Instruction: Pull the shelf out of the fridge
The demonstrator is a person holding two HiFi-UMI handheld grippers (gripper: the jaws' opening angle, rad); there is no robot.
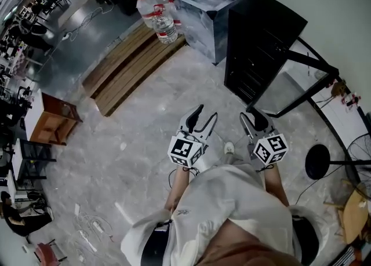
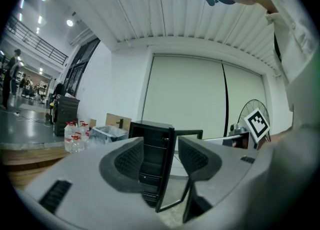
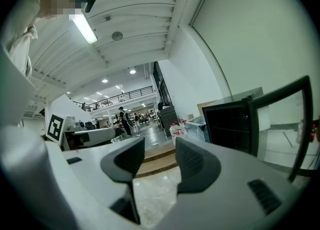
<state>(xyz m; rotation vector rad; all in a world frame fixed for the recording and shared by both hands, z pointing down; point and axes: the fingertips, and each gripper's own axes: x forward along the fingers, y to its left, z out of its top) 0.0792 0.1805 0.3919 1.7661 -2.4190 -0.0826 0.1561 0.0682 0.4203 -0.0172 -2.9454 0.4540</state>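
A black mini fridge [image 1: 261, 42] stands on the floor ahead and to the right, its glass door [image 1: 290, 94] swung open toward me. The inside is dark, and only faint shelf lines show in the left gripper view, where the fridge [image 2: 152, 159] is framed between the jaws. My left gripper [image 1: 204, 117] is open and empty, short of the fridge. My right gripper [image 1: 255, 121] is open and empty too, close to the door's lower corner. In the right gripper view the fridge [image 3: 230, 126] lies right of the right gripper [image 3: 159, 161], which faces the wooden platform.
A clear plastic bin [image 1: 206, 7] and large water jugs [image 1: 156, 13] stand behind the fridge. A low wooden platform [image 1: 127, 65] runs across the floor to the left. A fan base [image 1: 317, 161] and cables lie on the right, and a wooden cabinet [image 1: 55, 121] stands far left.
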